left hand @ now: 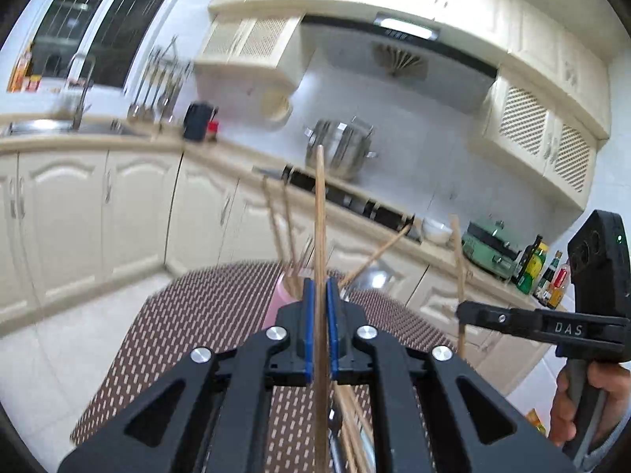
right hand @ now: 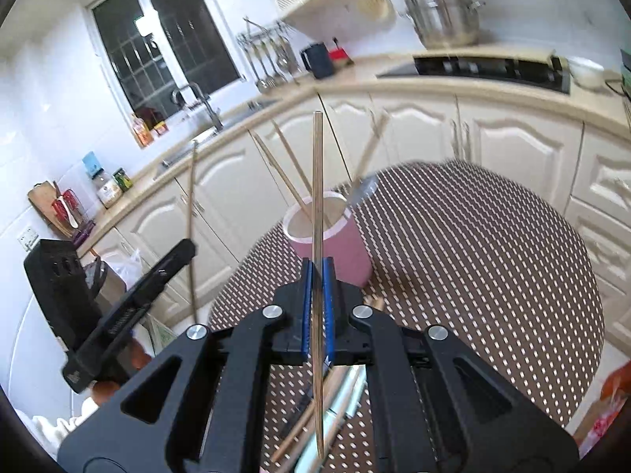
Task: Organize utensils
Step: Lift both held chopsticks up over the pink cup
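Note:
My left gripper (left hand: pixel 321 287) is shut on a wooden chopstick (left hand: pixel 320 213) that stands upright between its blue pads. Just behind it is a pink cup (left hand: pixel 278 299) with several chopsticks leaning in it. My right gripper (right hand: pixel 318 266) is shut on another upright chopstick (right hand: pixel 317 181), close in front of the pink cup (right hand: pixel 335 244), which holds chopsticks and a metal utensil. Each gripper appears in the other's view: the right gripper (left hand: pixel 462 311) with its chopstick (left hand: pixel 457 260), and the left gripper (right hand: pixel 187 246) with its chopstick (right hand: pixel 192 213). Both hang above the round table's brown dotted mat (right hand: pixel 473 256).
Loose chopsticks and a pale green handle (right hand: pixel 347 398) lie on the mat under the grippers. Cream cabinets (right hand: pixel 414 134) and a counter curve around the table, with a hob (right hand: pixel 473 67), steel pot (right hand: pixel 441 15) and sink (left hand: pixel 67 128). A hand (left hand: pixel 568 406) grips the right handle.

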### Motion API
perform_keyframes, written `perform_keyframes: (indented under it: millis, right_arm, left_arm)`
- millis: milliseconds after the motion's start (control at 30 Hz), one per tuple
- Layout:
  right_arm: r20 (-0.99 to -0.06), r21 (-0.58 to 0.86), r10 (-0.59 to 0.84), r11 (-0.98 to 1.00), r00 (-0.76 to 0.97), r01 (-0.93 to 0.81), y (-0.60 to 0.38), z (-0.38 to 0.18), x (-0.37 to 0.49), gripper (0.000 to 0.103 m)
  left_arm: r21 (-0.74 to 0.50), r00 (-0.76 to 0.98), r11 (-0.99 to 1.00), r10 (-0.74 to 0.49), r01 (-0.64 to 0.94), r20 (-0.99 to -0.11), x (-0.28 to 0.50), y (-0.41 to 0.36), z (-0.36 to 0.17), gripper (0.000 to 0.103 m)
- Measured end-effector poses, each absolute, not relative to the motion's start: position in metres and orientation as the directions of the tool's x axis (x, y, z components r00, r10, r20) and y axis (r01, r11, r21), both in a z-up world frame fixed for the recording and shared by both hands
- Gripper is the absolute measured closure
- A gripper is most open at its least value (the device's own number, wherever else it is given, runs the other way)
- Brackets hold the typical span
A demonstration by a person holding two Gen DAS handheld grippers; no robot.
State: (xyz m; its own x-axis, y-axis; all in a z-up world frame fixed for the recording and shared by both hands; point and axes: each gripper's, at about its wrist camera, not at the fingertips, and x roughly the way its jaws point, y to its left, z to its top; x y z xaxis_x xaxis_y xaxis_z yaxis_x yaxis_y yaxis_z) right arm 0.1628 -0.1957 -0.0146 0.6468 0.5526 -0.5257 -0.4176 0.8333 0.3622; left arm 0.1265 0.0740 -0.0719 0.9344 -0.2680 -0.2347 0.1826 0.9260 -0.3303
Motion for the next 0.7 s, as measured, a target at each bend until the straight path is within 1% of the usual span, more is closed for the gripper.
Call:
perform_keyframes:
  millis: [133, 233, 400, 500, 700]
  right_arm:
    - [-0.477, 0.347, 0.555, 0.831, 0.681, -0.434, -0.180, 0.001, 0.167, 0.097]
    - [-0.433, 0.326, 0.542, 0.839, 0.721, -0.435, -0.174, 0.008, 0.176, 0.097]
    - [-0.309, 0.331, 0.517, 0.845, 0.798, -0.420, -0.169, 0.021, 0.188, 0.097]
    - [-0.244, 0.307, 0.491, 0.857, 0.836, -0.414, -0.165, 0.025, 0.193, 0.097]
    - [-0.172, 0.295, 0.473, 0.861, 0.864, -0.413, -0.159, 0.025, 0.218, 0.097]
  left_arm:
    - [-0.299, 0.958, 0.932, -0.253, 0.204, -0.135, 0.136, 0.060, -0.055, 0.097]
    - [-0.288, 0.965, 0.933, -0.249, 0.217, -0.080, 0.142, 0.053, -0.045, 0.097]
    - [-0.276, 0.979, 0.941, -0.202, 0.196, 0.006, 0.162, 0.044, -0.034, 0.097]
    - [-0.271, 0.981, 0.943, -0.192, 0.190, 0.021, 0.178, 0.040, -0.032, 0.097]
    - [-0.279, 0.985, 0.945, -0.170, 0.169, 0.021, 0.209, 0.034, -0.033, 0.097]
